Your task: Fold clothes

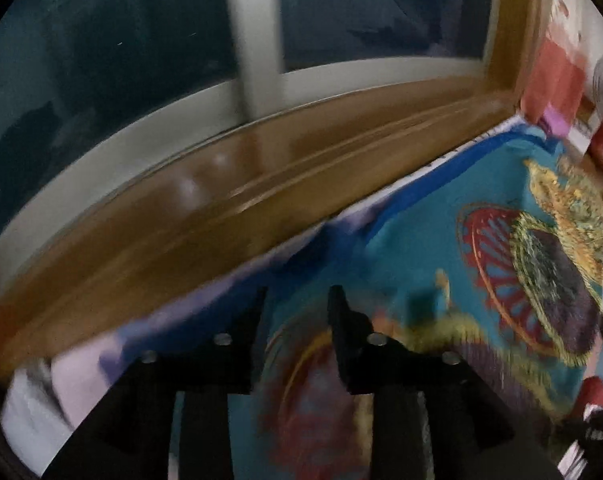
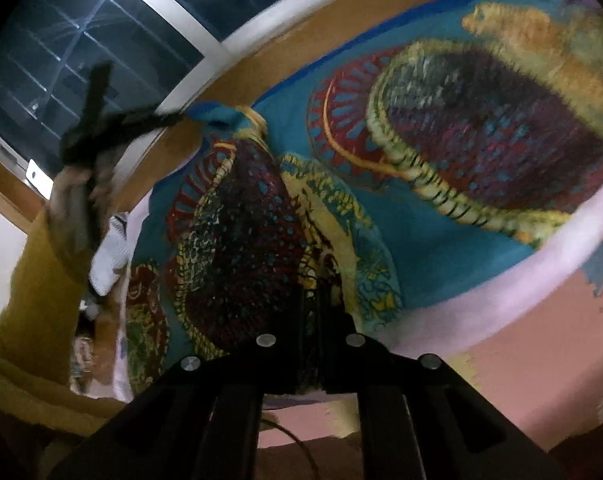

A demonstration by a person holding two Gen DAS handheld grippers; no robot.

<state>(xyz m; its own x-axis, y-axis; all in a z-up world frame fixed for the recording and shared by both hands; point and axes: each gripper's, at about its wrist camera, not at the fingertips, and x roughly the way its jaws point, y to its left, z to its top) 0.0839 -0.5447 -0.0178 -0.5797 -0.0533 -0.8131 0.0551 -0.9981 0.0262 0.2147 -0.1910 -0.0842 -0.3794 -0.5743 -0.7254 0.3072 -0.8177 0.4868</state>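
A teal cloth [image 1: 421, 240] printed with red, yellow and dark purple ovals lies spread out below the window. My left gripper [image 1: 297, 294] hovers over the cloth's edge, its jaws apart with nothing pressed between them. In the right wrist view the left gripper [image 2: 177, 118] shows at the upper left, its tips beside a raised corner of the teal cloth [image 2: 441, 240]; blur hides whether they touch. My right gripper [image 2: 315, 300] is shut on a pinched fold of this cloth, which rises as a ridge from the jaws.
A brown wooden sill [image 1: 221, 208] and a white-framed dark window [image 1: 257, 40] run behind the cloth. A pale lilac sheet [image 2: 581, 232] and a pink surface [image 2: 501, 360] lie under it. A yellow sleeve [image 2: 33, 280] and white fabric [image 2: 109, 256] are at the left.
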